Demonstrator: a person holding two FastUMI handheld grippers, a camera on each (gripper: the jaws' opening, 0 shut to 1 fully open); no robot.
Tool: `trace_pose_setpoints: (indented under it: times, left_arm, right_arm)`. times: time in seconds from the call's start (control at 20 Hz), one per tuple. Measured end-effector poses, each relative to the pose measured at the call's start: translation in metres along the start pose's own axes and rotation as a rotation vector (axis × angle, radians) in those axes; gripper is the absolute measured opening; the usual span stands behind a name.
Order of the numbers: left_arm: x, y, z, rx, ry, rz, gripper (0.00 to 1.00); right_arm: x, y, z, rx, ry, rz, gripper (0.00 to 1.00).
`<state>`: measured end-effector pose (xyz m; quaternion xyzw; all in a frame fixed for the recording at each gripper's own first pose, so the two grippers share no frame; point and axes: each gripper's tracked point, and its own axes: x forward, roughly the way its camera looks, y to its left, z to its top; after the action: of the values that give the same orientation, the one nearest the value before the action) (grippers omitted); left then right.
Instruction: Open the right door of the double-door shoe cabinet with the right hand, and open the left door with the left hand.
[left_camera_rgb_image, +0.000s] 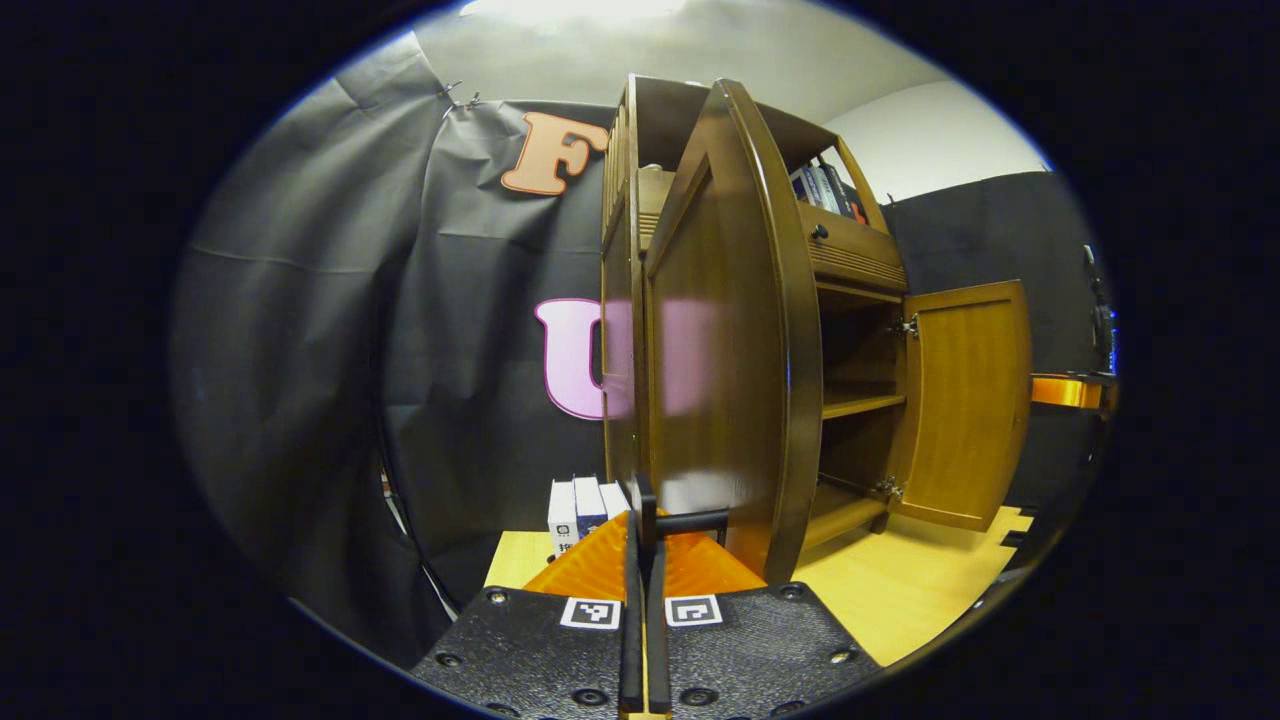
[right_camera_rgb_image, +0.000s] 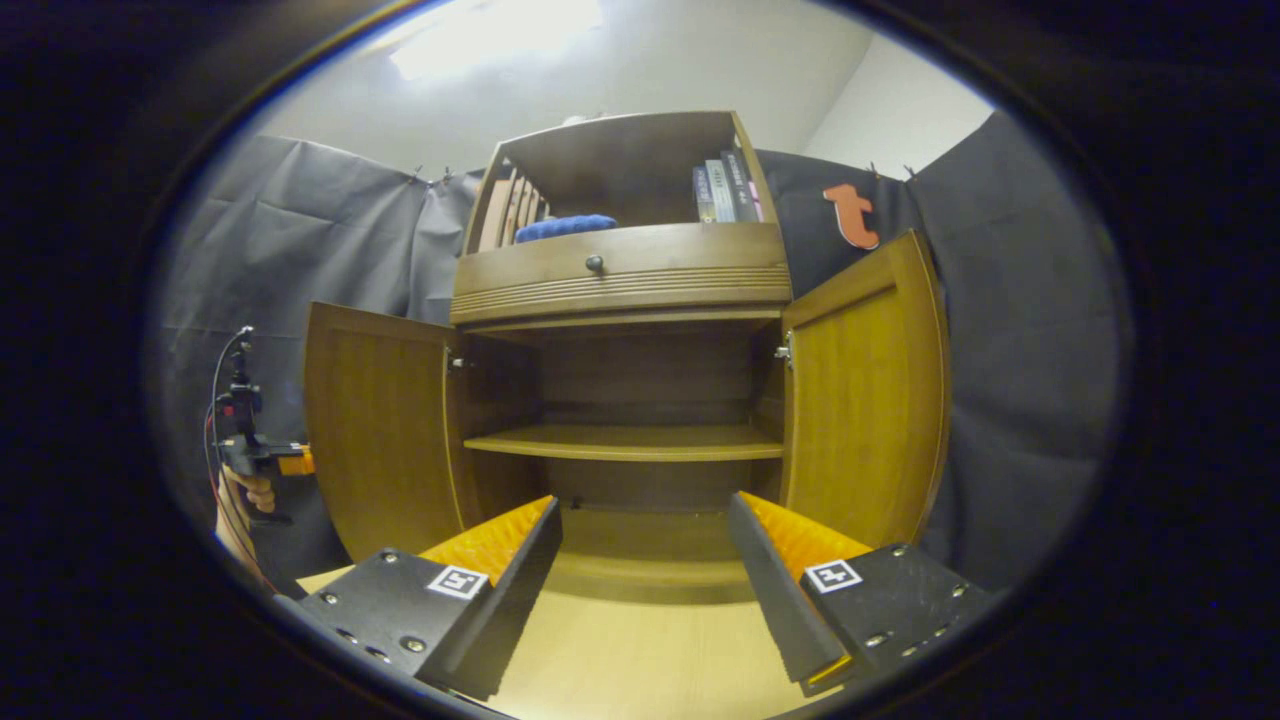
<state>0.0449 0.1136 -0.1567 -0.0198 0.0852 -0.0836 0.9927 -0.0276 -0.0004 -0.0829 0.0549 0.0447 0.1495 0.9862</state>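
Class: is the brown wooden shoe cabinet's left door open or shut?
Open: the brown wooden left door swings clear, baring the inner shelf.

Left gripper view: sits low, very close to the swung-out left door (left_camera_rgb_image: 735, 340), looking along its face and edge; the cabinet (left_camera_rgb_image: 850, 260) interior and right door (left_camera_rgb_image: 965, 400) recede at frame right. Right gripper view: low, centred in front of the cabinet (right_camera_rgb_image: 620, 270), tilted up, slightly farther back. Both share the shelves, drawer and both doors (right_camera_rgb_image: 380, 420) (right_camera_rgb_image: 865, 390).
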Motion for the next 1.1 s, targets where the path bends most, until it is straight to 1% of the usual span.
trace_pose_setpoints:
  times: [0.25, 0.35, 0.4, 0.45, 0.5, 0.65, 0.7, 0.85, 1.0, 1.1]
  left_arm:
    - [0.000, 0.002, -0.001, -0.011, -0.006, -0.016, 0.02]
    - [0.000, 0.001, -0.001, -0.016, -0.003, -0.005, 0.01]
    - [-0.001, -0.002, -0.002, -0.015, 0.001, 0.007, 0.03]
    - [-0.001, -0.005, -0.002, -0.005, 0.001, 0.015, 0.02]
    - [-0.001, -0.007, -0.001, -0.001, 0.000, 0.025, 0.02]
    - [-0.002, -0.011, -0.001, -0.007, -0.006, 0.021, 0.03]
    - [-0.007, -0.011, -0.001, -0.009, -0.006, 0.026, 0.06]
    - [-0.024, -0.006, 0.002, -0.002, -0.015, 0.065, 0.08]
    - [-0.040, -0.001, 0.007, -0.016, -0.015, 0.115, 0.32]
    - [-0.054, -0.004, 0.018, -0.010, -0.039, 0.148, 0.31]
  right_arm:
    - [-0.016, 0.003, 0.004, 0.040, -0.034, 0.001, 0.99]
    - [-0.023, -0.005, 0.008, 0.031, -0.064, -0.042, 0.99]
    - [-0.026, -0.007, 0.009, 0.013, -0.080, -0.059, 0.99]
    - [-0.028, -0.005, 0.011, -0.005, -0.091, -0.064, 0.95]
    - [-0.027, -0.004, 0.011, -0.018, -0.097, -0.066, 0.99]
    - [-0.033, -0.003, 0.011, -0.024, -0.110, -0.055, 0.99]
    - [-0.035, -0.002, 0.013, -0.025, -0.121, -0.050, 0.99]
    - [-0.035, -0.002, 0.013, -0.037, -0.137, -0.047, 1.00]
    - [-0.040, -0.002, 0.011, -0.030, -0.139, -0.045, 0.99]
    - [-0.039, -0.001, 0.013, -0.028, -0.142, -0.040, 0.99]
